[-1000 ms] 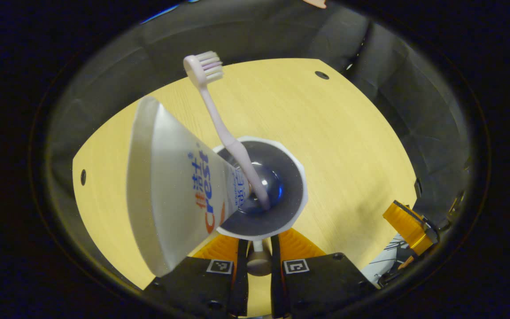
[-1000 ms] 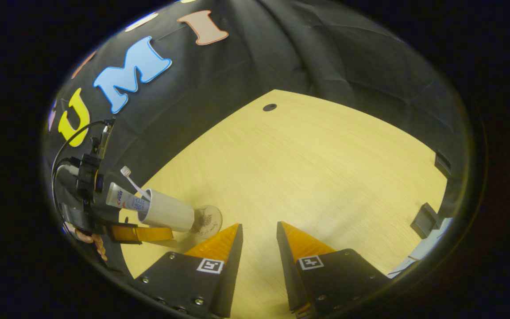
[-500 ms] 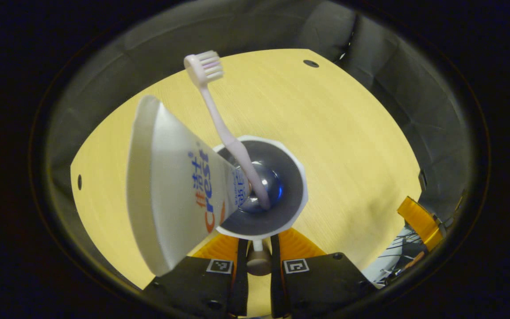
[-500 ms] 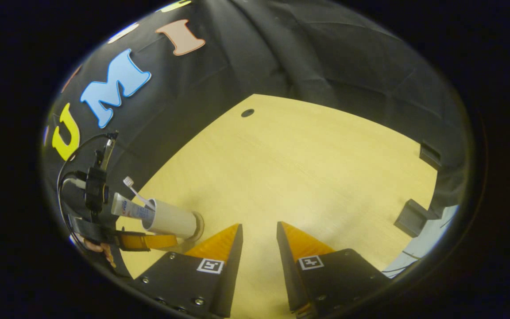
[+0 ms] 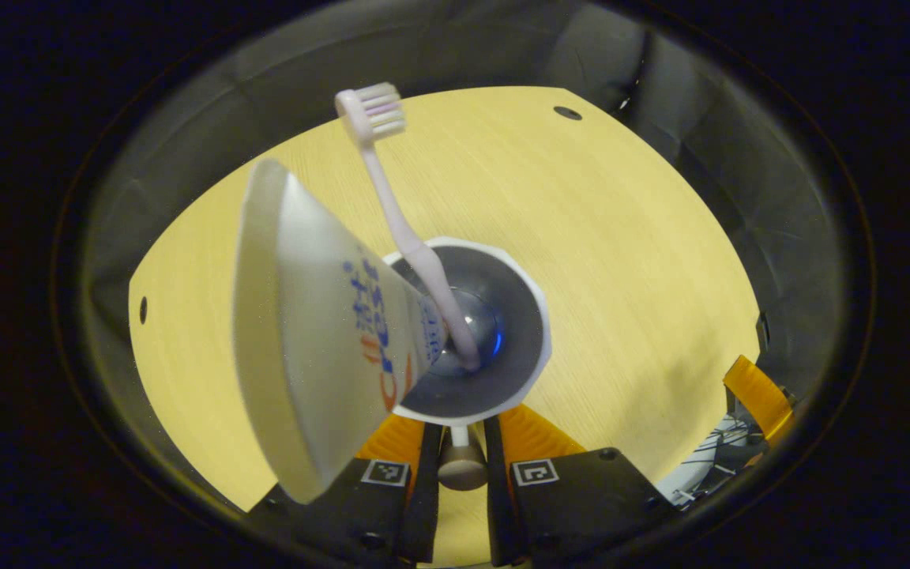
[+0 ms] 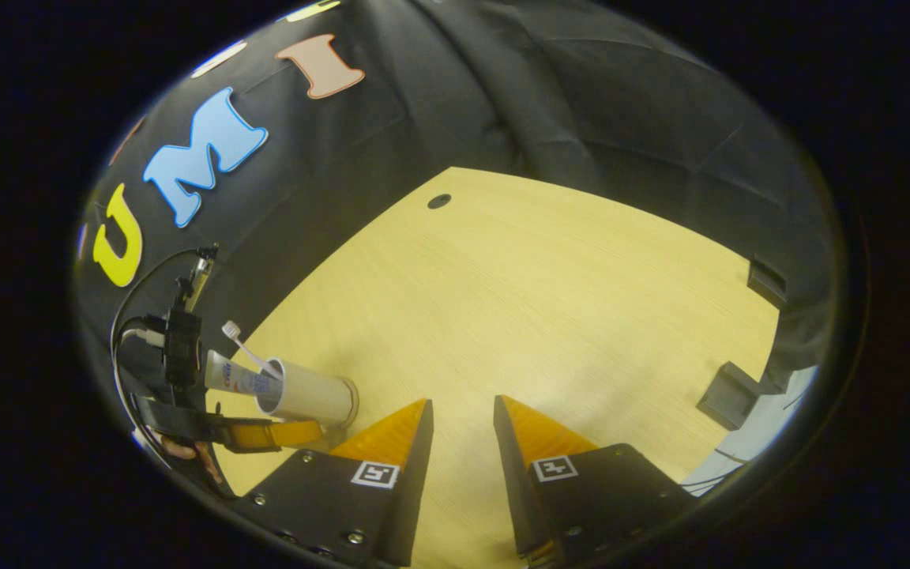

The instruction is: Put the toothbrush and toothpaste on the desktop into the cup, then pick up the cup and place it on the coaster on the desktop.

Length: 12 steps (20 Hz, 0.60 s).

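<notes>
A white cup [image 5: 540,348] holds a pale pink toothbrush [image 5: 393,215], head up, and a white toothpaste tube [image 5: 321,332] leaning left. My left gripper [image 5: 461,423] is shut on the cup's handle, a small knob between its fingers. In the right gripper view the cup [image 6: 309,393] stands at the left with its base over the coaster [image 6: 355,405], of which a thin rim shows; whether the base touches the coaster I cannot tell. The left gripper [image 6: 281,433] and a hand [image 6: 186,450] are beside it. My right gripper [image 6: 461,411] is open over bare desk, right of the cup.
The light wooden desktop [image 6: 542,300] has a small round hole [image 6: 439,201] near its far edge. A dark block [image 6: 727,391] sits at the desk's right edge. One finger of the right gripper [image 5: 755,393] shows at the lower right of the left gripper view.
The left gripper carried the cup over the coaster, which was half in view a second ago and is now nearly covered. The tube shifted slightly in the cup. The right gripper turned a little.
</notes>
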### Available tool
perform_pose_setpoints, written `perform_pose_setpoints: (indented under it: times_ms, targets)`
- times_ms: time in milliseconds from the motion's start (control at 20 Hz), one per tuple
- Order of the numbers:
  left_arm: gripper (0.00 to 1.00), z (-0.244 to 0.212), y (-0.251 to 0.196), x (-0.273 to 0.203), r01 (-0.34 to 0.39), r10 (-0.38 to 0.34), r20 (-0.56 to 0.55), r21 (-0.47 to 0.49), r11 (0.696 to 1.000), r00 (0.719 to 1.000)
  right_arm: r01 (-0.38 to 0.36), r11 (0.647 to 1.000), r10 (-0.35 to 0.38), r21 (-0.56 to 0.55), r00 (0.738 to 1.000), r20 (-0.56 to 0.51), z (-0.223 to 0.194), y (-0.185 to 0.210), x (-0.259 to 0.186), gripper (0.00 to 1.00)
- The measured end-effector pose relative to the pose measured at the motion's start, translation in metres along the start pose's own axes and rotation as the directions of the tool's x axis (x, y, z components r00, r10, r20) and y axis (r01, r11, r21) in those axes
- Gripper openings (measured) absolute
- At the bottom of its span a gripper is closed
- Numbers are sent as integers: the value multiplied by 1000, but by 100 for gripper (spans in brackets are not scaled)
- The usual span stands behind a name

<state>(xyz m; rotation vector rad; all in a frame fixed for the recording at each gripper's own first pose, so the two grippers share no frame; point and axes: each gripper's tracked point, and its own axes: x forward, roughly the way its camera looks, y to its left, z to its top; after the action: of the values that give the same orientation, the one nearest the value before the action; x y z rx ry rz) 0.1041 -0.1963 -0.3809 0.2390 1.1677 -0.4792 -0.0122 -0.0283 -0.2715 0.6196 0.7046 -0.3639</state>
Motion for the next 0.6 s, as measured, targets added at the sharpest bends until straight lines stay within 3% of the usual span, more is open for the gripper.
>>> perform_pose_setpoints:
  times_ms: [50,150,350,400,550,600]
  targets:
    - [32,0,1,0,-9,9,-1,-11,1000,1000,-1,1000,1,-4,1000,-3,0,1,0,47]
    - [46,0,2,-1,-16,16,5,-30,999,1000,-4,1000,4,-29,1000,0,5,4,2,47]
    - [49,9,6,-22,-63,64,88,-14,998,994,-37,997,38,-74,999,4,13,16,1,46]
    - [73,13,9,-30,-87,87,121,-4,996,989,-49,995,50,-85,999,5,14,20,1,46]
    - [75,10,12,-56,-121,121,176,-9,993,977,-88,989,89,-122,996,6,21,35,-3,47]
    - [70,10,12,-63,-123,125,193,-18,992,973,-102,985,104,-136,995,5,23,44,-4,46]
